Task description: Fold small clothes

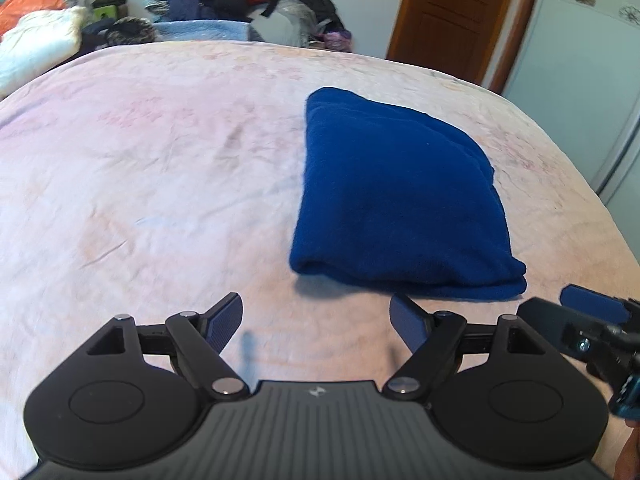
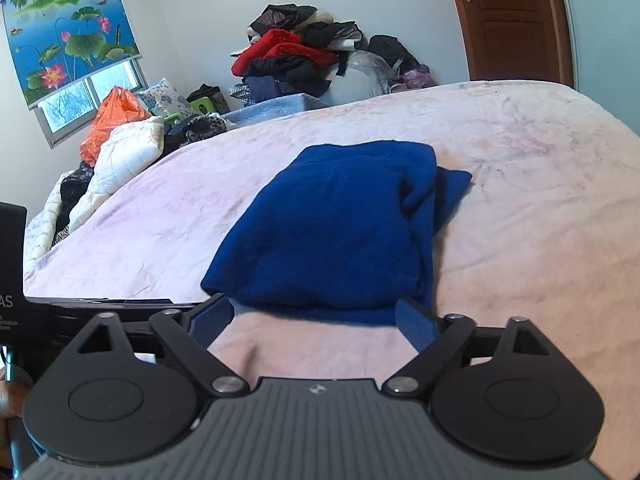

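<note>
Garment: blue fleece garment (image 1: 400, 196), folded into a thick, roughly rectangular bundle, lying on the bed; several layers stacked at the near edge. From the right wrist view one flap pokes out along its right side.
Surface: pink bedspread (image 1: 160, 184), lightly creased, bare on the left of the garment.
Left gripper: left gripper (image 1: 318, 322) with fingers spread wide, nothing between them; it sits just short of the garment's near edge, over bare bedspread, a little left of the bundle.
Right gripper: right gripper (image 2: 314, 322) also spread wide and holding nothing; fingertips at the garment's near edge, one by each near corner. Whether they touch the cloth cannot be told.
Relation: the two grippers are side by side, the right one's tip showing at the left view's right edge.
Background: clothes pile (image 2: 296, 60) against the far wall; wooden door (image 2: 512, 20); lotus-print blind (image 2: 68, 32) over the window.
</note>
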{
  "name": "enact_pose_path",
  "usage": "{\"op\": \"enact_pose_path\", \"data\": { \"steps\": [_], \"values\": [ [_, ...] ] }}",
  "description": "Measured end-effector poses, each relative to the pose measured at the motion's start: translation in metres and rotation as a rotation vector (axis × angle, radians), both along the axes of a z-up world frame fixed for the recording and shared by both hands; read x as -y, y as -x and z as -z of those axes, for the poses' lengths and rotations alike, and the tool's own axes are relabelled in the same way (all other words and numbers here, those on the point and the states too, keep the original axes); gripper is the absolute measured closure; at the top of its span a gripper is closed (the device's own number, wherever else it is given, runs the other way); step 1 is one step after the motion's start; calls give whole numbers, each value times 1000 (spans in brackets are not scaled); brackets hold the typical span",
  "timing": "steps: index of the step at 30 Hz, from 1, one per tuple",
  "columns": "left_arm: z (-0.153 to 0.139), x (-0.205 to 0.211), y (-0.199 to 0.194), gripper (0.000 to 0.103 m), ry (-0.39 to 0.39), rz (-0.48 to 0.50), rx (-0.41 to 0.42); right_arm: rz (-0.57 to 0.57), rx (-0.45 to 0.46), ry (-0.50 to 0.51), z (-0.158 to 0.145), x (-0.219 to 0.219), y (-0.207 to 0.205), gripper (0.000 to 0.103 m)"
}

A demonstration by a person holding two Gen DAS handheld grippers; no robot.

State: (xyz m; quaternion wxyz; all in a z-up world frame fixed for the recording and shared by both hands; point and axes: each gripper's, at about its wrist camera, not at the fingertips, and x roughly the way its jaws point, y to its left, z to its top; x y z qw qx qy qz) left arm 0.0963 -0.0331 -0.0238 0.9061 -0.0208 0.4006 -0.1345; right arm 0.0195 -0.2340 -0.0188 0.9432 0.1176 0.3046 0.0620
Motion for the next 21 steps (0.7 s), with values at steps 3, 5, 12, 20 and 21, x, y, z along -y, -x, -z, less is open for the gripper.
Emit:
{"op": "enact_pose_path", "data": {
  "steps": [3, 5, 12, 20, 21],
  "values": [
    [-1, -1, 10, 22, -31, -13, 7, 8, 0, 42, -1, -8, 7, 7],
    [-2, -1, 14, 22, -38, -14, 13, 8, -2, 58, 0, -13, 13, 2],
    [0, -3, 18, 22, -44, -36, 21, 36, -46, 66, 8, -14, 16, 1],
    [13, -4, 20, 22, -70, -113, 31, 133, -98, 83, 23, -4, 14, 0],
    [16, -4, 20, 22, -70, -112, 21, 134, -95, 80, 25, -3, 15, 0]
  ]
}}
